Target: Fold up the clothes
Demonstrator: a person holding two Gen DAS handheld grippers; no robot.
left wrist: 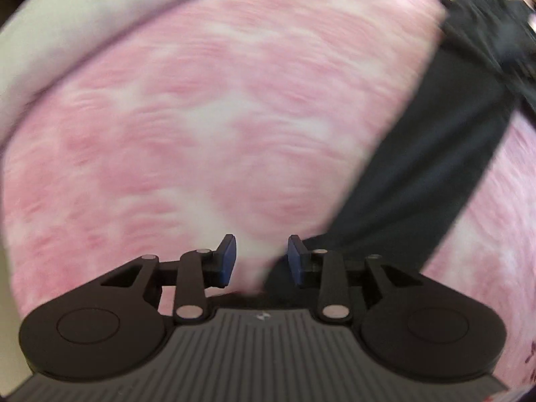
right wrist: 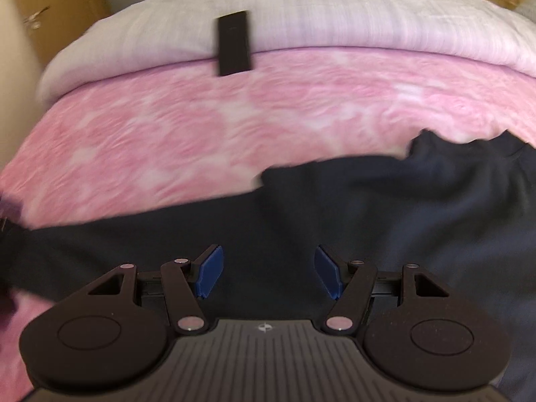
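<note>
A black garment point(right wrist: 335, 207) lies spread across a pink and white patterned bedspread point(right wrist: 167, 140). In the left wrist view the garment point(left wrist: 418, 174) runs as a long dark strip from the upper right down to my left gripper point(left wrist: 261, 258), which is open with nothing between its blue pads. My right gripper point(right wrist: 268, 271) is open wide just above the middle of the garment, with nothing held. Both views are blurred by motion.
A pale lilac quilt or pillow point(right wrist: 301, 13) lies across the head of the bed, also in the left wrist view point(left wrist: 67, 23). A small black rectangular object point(right wrist: 234, 43) rests on its edge. A wooden door point(right wrist: 50, 10) stands at the far left.
</note>
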